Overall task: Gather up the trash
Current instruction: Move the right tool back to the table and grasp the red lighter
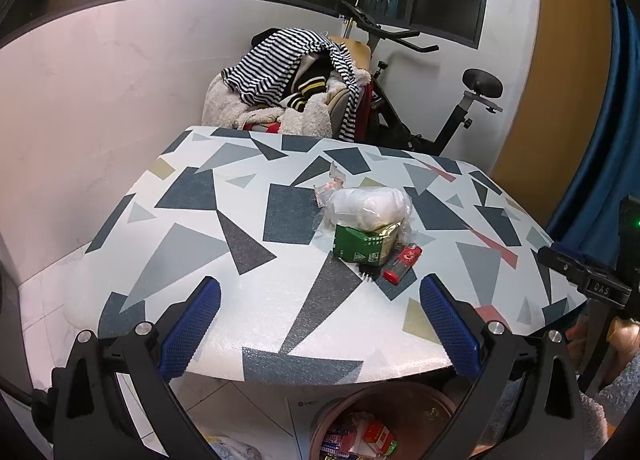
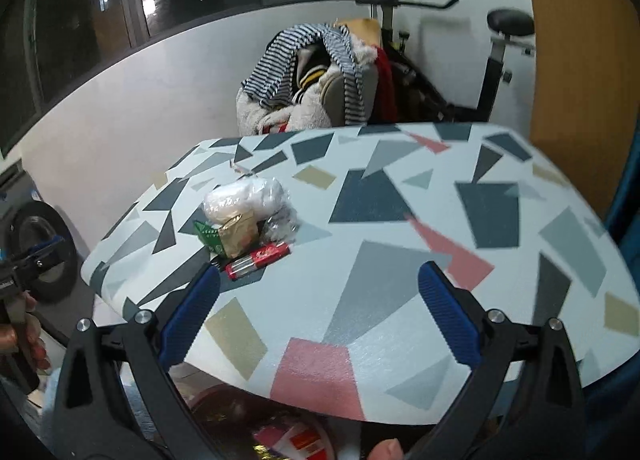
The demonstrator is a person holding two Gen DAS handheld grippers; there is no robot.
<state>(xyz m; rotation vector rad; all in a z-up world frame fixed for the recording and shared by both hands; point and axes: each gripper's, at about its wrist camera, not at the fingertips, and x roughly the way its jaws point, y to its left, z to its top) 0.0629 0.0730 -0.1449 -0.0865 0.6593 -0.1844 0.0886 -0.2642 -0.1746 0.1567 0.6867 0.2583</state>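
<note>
- Left gripper (image 1: 320, 296): jaws spread wide, blue pads bare, nothing between them; hangs over the near edge of the table (image 1: 200, 220).
- Right gripper (image 2: 319, 284): likewise released, blue pads well apart, empty, over the near part of the same table.
- Table top: white with grey, dark blue, pink and tan geometric patches.
- Trash sits in 1 cluster near mid-table: clear plastic bag (image 1: 370, 208) with white contents, a green and gold packet (image 1: 362, 246) touching its front, a red lighter (image 1: 402, 263) just beside the packet on the near side.
- A small crumpled wrapper (image 1: 334, 184) lies just behind the bag.
- Round bin (image 1: 384, 424) on the floor under the near table edge, already holding red and white packaging.
- Background: chair heaped with clothes (image 1: 288, 84), striped garment on top; exercise bike (image 1: 440, 100) beside it.
- Right wrist view is slightly blurred.
</note>
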